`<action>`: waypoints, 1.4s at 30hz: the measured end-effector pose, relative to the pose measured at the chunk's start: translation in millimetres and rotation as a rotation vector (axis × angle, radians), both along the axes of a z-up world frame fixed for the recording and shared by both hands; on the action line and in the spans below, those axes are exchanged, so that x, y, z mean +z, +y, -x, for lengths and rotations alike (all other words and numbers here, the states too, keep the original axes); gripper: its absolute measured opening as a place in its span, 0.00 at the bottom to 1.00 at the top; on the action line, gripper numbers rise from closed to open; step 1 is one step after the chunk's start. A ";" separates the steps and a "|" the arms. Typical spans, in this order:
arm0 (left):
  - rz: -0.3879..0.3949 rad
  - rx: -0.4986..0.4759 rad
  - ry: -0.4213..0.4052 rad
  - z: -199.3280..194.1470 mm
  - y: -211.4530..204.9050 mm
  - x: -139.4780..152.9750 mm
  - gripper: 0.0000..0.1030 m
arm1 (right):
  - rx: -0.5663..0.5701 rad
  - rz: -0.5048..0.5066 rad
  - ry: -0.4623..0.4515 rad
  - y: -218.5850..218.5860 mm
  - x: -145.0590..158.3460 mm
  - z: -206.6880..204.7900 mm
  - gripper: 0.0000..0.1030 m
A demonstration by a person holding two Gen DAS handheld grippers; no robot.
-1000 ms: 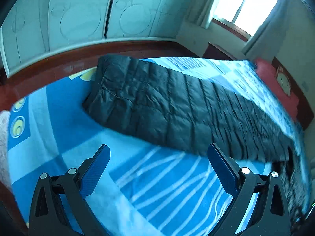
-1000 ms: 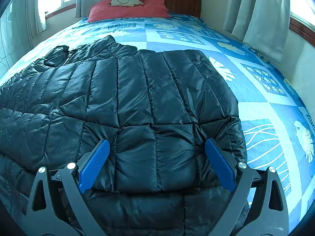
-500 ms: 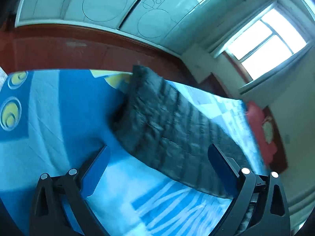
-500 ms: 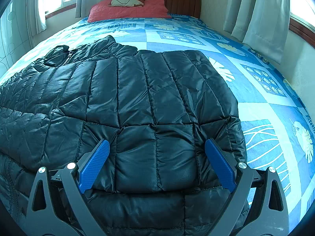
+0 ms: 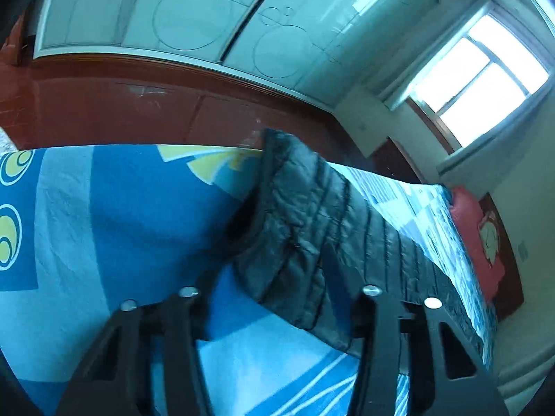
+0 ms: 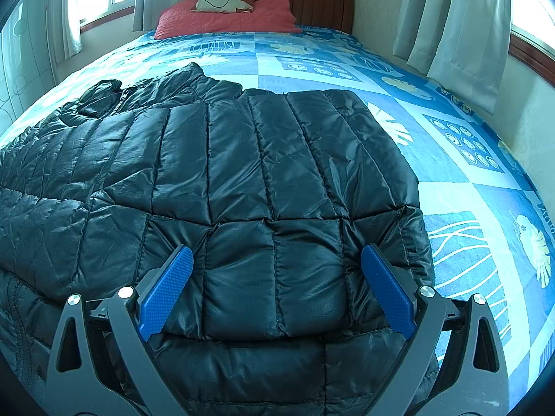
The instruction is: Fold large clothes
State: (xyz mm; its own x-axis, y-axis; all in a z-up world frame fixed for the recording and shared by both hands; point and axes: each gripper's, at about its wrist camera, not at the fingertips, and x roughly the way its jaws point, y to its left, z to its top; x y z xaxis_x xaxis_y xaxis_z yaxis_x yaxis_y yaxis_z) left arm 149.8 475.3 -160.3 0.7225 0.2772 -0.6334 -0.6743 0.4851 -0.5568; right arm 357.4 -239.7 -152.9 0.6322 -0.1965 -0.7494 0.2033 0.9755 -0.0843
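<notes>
A black quilted puffer jacket (image 6: 260, 166) lies spread across the blue patterned bedsheet (image 6: 468, 190), with one side folded over its body. My right gripper (image 6: 276, 253) stands open just over the near part of the jacket, its blue pads wide apart and gripping nothing. In the left wrist view the jacket (image 5: 305, 215) runs away toward the pillow as a long dark strip. My left gripper (image 5: 274, 270) is closing, its blurred fingers on either side of the jacket's near corner. A strip of blue sheet still shows between the left finger and the fabric.
A red pillow (image 6: 225, 17) and a wooden headboard (image 6: 312, 0) sit at the far end of the bed. Curtains (image 6: 451, 17) hang on the right. In the left wrist view a pale wardrobe (image 5: 173, 17), dark red floor (image 5: 138, 111) and a bright window (image 5: 478, 79) lie beyond the sheet (image 5: 121, 208).
The left gripper has rolled and moved in on the jacket's near corner, and its jaws have narrowed from wide apart. The right gripper and the jacket under it have not moved.
</notes>
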 end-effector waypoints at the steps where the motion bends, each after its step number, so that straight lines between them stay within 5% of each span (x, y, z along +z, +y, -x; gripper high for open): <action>1: 0.008 0.008 -0.001 -0.4 1.0 0.5 0.44 | 0.000 0.001 0.000 0.0 0.0 0.1 0.94; 4: 0.024 0.023 -0.008 -3.1 1.5 4.6 0.48 | 0.000 -0.001 0.000 0.0 0.0 -0.1 0.94; 8: 0.018 0.067 -0.029 0.9 9.4 10.5 0.69 | 0.000 0.000 0.000 0.2 0.0 -0.2 0.94; 11: 0.046 0.073 -0.059 1.5 16.9 7.6 0.76 | 0.001 0.001 0.000 -0.2 0.0 -0.2 0.94; 14: -0.009 0.041 -0.017 -10.8 11.9 11.0 0.77 | 0.000 0.003 -0.001 -0.1 0.2 0.0 0.94; 18: -0.089 0.023 0.056 -19.9 4.1 12.3 0.52 | 0.001 0.003 0.000 0.0 0.3 -0.2 0.94; 20: -0.068 0.011 0.045 -18.3 6.6 11.6 0.14 | 0.001 0.002 -0.001 -0.1 0.2 0.0 0.94; 21: -0.044 -0.004 0.030 -18.3 8.3 9.3 0.12 | 0.001 0.002 -0.001 0.3 0.3 -0.1 0.94; 33: -0.162 -0.092 -0.038 -30.3 -41.2 55.3 0.09 | 0.001 0.001 -0.004 0.9 0.1 0.4 0.94; 42: -0.217 -0.377 -0.142 -96.1 -165.2 106.8 0.09 | 0.004 -0.008 -0.010 -5.1 1.8 -0.8 0.94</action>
State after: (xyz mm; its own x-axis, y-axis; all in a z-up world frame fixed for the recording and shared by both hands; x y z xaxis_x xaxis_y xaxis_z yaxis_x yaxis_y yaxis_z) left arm 245.9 310.1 -53.5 0.8738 0.0936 -0.4771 -0.3525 0.7978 -0.4892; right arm 358.3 -244.7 -151.2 0.6401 -0.1881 -0.7449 0.2004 0.9769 -0.0746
